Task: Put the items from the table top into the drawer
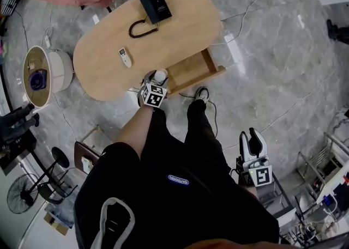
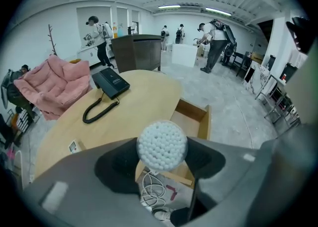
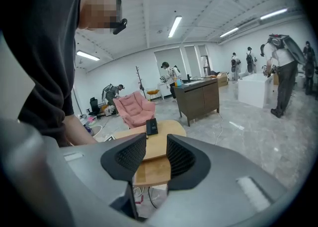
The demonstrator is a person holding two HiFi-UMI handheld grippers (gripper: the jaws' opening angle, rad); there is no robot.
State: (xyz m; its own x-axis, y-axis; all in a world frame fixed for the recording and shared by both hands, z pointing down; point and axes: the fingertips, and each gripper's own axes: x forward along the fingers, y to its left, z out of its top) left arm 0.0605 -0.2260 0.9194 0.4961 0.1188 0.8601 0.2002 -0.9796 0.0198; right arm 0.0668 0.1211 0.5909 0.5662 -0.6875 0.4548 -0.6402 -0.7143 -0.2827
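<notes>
Left gripper pinches a round cotton-swab tub (probably plastic) at the table's 6 o'clock edge; the open drawer lies at the tub's 3 o'clock. Right gripper jaws spread, empty.

In front of me is a long, light wooden table with round ends. A flat black telephone with a curly cord and a small white remote lie on it, well apart. Its wooden drawer is open.

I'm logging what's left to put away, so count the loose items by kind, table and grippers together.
Black telephone: 1
Small white remote: 1
Tub of cotton swabs, held in the left gripper: 1
Total: 3
</notes>
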